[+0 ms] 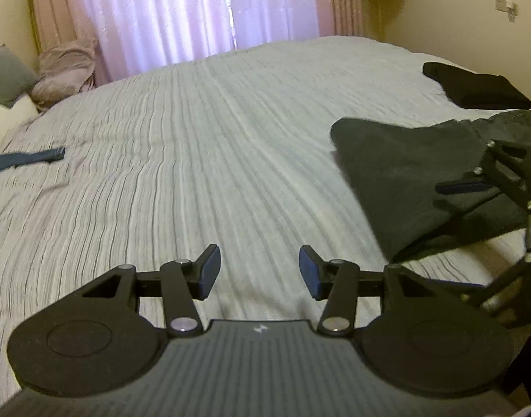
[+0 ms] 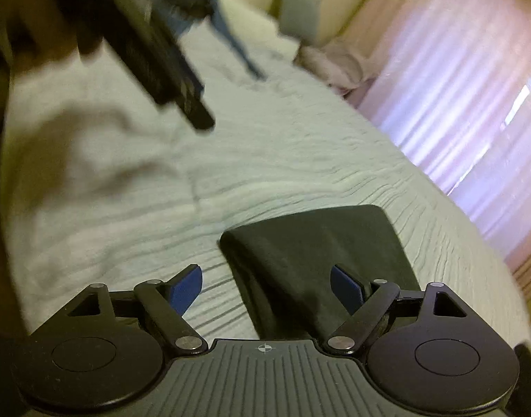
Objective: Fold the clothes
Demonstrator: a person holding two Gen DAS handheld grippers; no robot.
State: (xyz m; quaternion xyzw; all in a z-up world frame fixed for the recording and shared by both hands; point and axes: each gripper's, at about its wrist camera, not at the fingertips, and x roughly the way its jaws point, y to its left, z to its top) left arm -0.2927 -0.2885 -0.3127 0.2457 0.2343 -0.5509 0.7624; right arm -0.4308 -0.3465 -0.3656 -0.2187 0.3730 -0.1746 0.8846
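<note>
Both tools spread and empty, left tool (image 1: 260, 271) over bare bed (image 1: 196, 139), right tool (image 2: 265, 290) straddling the edge of the folded dark garment (image 2: 317, 250) lying on the bed; risk: closing here grabs one layer and drags the fold open.

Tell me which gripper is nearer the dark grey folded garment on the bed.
Right. The right gripper hangs directly over the dark grey folded garment, jaws open with nothing between them. The left gripper is off to the garment's side over bare striped bedspread, jaws open and empty.
</note>
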